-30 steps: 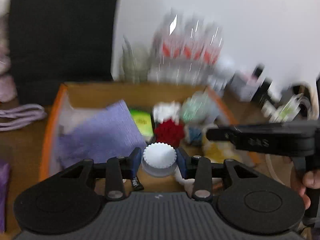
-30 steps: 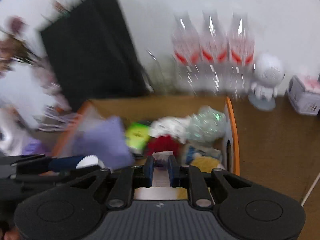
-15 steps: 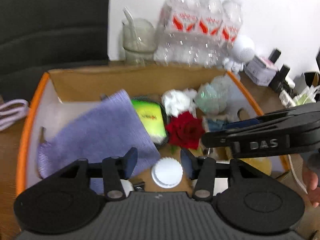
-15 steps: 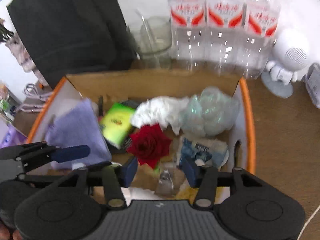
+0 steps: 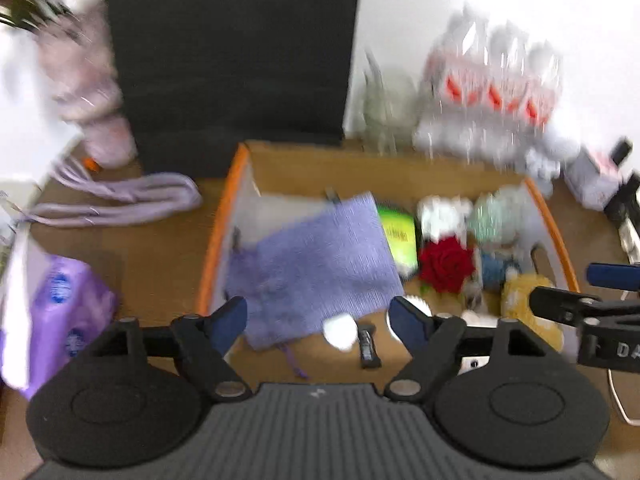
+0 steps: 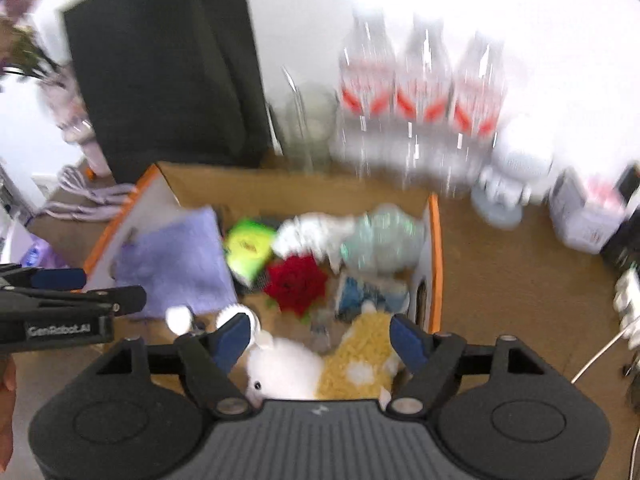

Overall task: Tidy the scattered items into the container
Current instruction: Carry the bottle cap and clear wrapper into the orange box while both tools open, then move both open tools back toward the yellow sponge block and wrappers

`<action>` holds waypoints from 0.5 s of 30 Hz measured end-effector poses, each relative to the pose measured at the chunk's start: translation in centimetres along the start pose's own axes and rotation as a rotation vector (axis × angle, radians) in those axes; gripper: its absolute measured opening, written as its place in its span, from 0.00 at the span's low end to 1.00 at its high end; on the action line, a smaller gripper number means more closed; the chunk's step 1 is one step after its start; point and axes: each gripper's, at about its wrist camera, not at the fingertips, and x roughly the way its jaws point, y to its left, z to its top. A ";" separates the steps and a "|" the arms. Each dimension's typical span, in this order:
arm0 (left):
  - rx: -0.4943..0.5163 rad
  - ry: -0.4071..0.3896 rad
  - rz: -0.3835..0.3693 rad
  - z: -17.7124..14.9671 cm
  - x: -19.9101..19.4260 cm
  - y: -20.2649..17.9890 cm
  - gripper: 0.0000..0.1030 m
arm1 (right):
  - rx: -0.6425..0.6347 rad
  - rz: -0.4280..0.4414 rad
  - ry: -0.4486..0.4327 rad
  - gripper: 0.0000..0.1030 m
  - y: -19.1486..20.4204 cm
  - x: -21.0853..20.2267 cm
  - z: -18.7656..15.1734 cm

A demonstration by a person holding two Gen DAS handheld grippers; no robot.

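One orange-edged cardboard box (image 6: 435,240) sits ahead of the right gripper. Inside it: one purple cloth (image 6: 176,264), one red rose (image 6: 296,282), one green packet (image 6: 248,246), one crumpled white tissue (image 6: 310,232), one pale green wad (image 6: 380,240), one yellow plush (image 6: 364,356) and one white plush (image 6: 286,372). Beyond the box stand three water bottles (image 6: 420,96) and one white robot figure (image 6: 512,172).

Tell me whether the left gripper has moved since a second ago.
Yes. The left gripper has opened, released the white cap and pulled back from the orange-rimmed box; the box sits further ahead and more table shows on its left.
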 end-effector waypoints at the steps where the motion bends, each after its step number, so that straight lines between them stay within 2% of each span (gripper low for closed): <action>1: -0.002 -0.094 0.018 -0.8 -1.5 0.0 0.87 | -0.019 -0.010 -0.064 0.77 0.4 -1.1 -0.7; 2: 0.000 -0.182 0.035 -1.7 -2.9 -0.1 0.90 | -0.032 -0.020 -0.114 0.82 0.7 -2.0 -1.3; 4: 0.012 -0.280 0.047 -2.9 -4.9 -0.5 0.92 | -0.051 -0.046 -0.225 0.84 1.4 -3.8 -2.9; 7: 0.034 -0.319 0.020 -4.1 -7.5 -1.2 0.91 | -0.053 -0.040 -0.305 0.84 2.2 -5.5 -4.6; 11: 0.050 -0.397 0.040 -6.7 -10.8 -1.6 0.94 | -0.027 -0.021 -0.388 0.83 3.1 -8.1 -6.6; 13: 0.055 -0.456 0.008 -9.3 -12.7 -1.2 1.00 | -0.004 -0.028 -0.427 0.85 3.4 -9.8 -8.5; 15: 0.087 -0.480 -0.036 -12.3 -14.1 -0.6 1.00 | -0.003 -0.037 -0.424 0.86 4.1 -11.3 -11.5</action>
